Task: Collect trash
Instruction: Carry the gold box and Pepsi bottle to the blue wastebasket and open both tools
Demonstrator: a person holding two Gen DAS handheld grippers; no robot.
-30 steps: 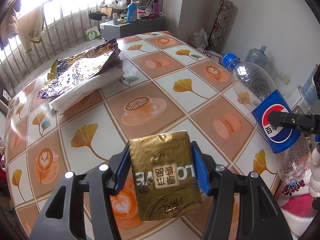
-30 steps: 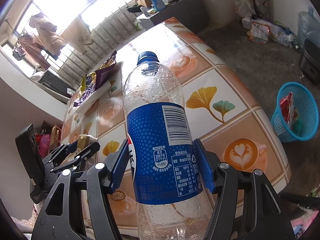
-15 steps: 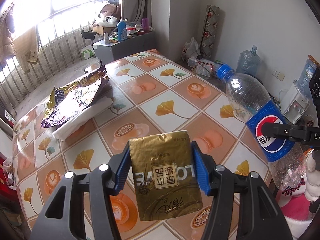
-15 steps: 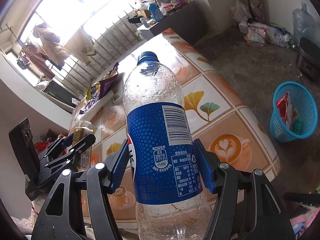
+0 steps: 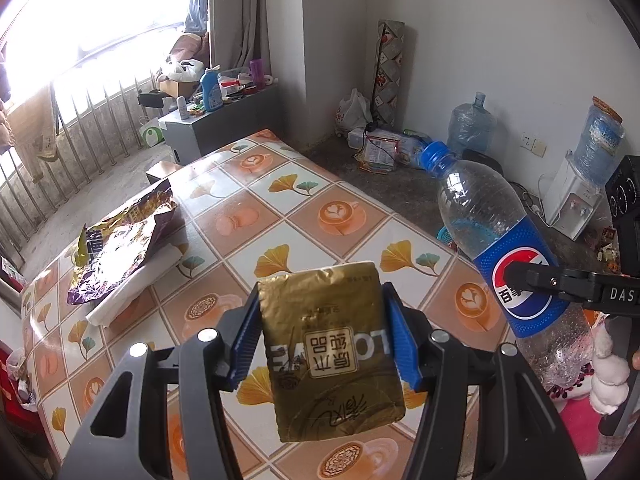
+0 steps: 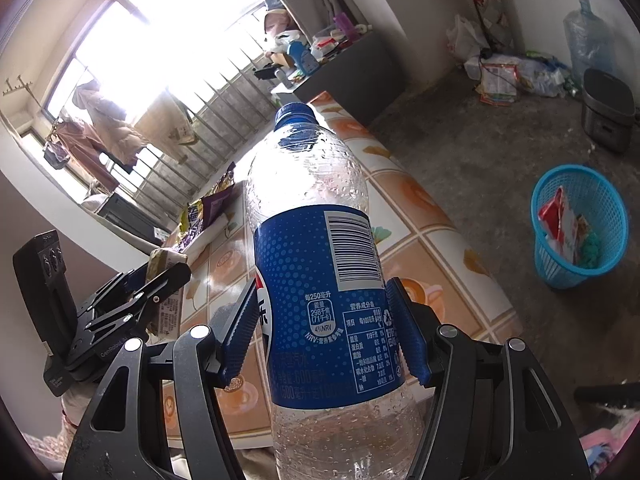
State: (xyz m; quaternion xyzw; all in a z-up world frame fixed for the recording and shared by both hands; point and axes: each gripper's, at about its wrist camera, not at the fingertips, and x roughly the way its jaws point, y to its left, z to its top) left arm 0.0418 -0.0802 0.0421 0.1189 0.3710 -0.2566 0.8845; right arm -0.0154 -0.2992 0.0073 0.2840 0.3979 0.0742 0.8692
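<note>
Left gripper (image 5: 326,340): clamped on gold packet (image 5: 332,360), above table (image 5: 280,216).
Right gripper (image 6: 322,332): clamped on Pepsi bottle (image 6: 316,280), beyond table's edge.
Blue basket (image 6: 580,224): floor beside table.

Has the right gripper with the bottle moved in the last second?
Yes. In its wrist view the blue basket has slid up and left toward the bottle, so the right gripper has swung toward the basket.

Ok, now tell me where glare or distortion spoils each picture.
Left wrist view: the window is blown out white and the walls bow from the fisheye, yet the gold packet is sharp. Right wrist view: the window washes out behind the bottle, paling its clear shoulder; the blue basket reads clearly.
</note>
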